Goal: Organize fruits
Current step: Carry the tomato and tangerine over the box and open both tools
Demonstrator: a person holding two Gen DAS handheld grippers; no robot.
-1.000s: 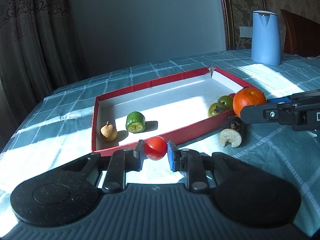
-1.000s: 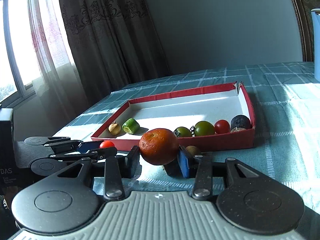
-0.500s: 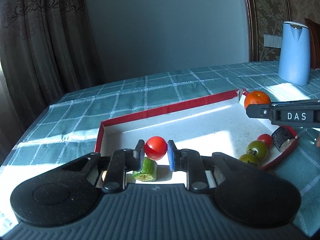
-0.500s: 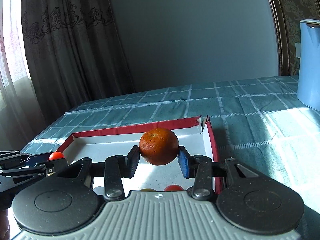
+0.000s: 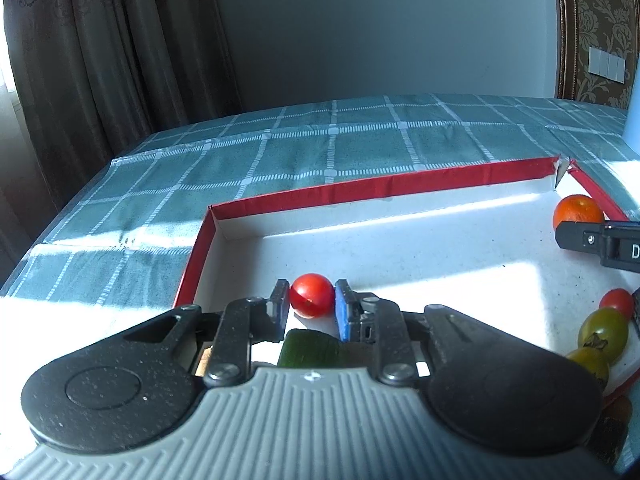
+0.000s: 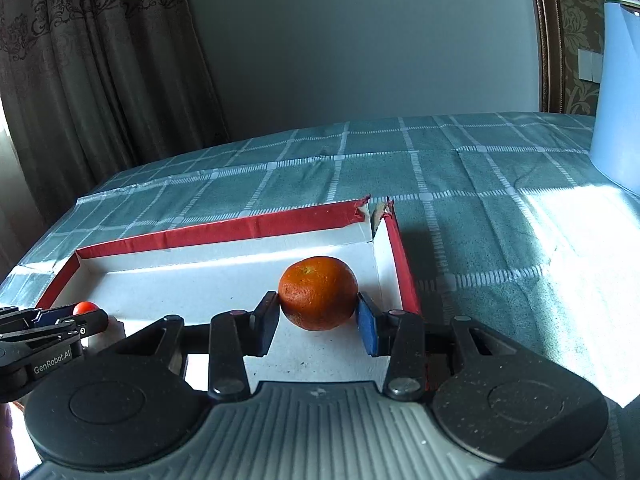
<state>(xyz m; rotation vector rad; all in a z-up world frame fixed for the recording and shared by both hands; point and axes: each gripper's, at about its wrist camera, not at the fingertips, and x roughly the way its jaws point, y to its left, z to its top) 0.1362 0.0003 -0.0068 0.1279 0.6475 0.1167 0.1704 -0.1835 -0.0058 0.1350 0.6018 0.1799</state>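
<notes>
My left gripper (image 5: 311,303) is shut on a red cherry tomato (image 5: 312,295) and holds it over the left part of the red-rimmed white tray (image 5: 360,190). A green cucumber piece (image 5: 314,349) lies in the tray just under those fingers. My right gripper (image 6: 317,318) is shut on an orange (image 6: 318,293), above the tray's (image 6: 256,226) far right corner. In the left wrist view the orange (image 5: 578,211) and the right gripper's finger (image 5: 592,238) show at the right edge. In the right wrist view the left gripper's fingers (image 6: 56,322) and the tomato (image 6: 85,307) appear at the left.
A small red tomato (image 5: 616,302) and two green tomatoes (image 5: 604,329) lie along the tray's right side. A light blue jug (image 6: 618,92) stands on the checked teal tablecloth (image 6: 480,208) to the far right. Curtains hang behind the table's left end.
Both grippers have moved forward from in front of the tray to above its inside, each still gripping its fruit. The tray's near wall has dropped out of view.
</notes>
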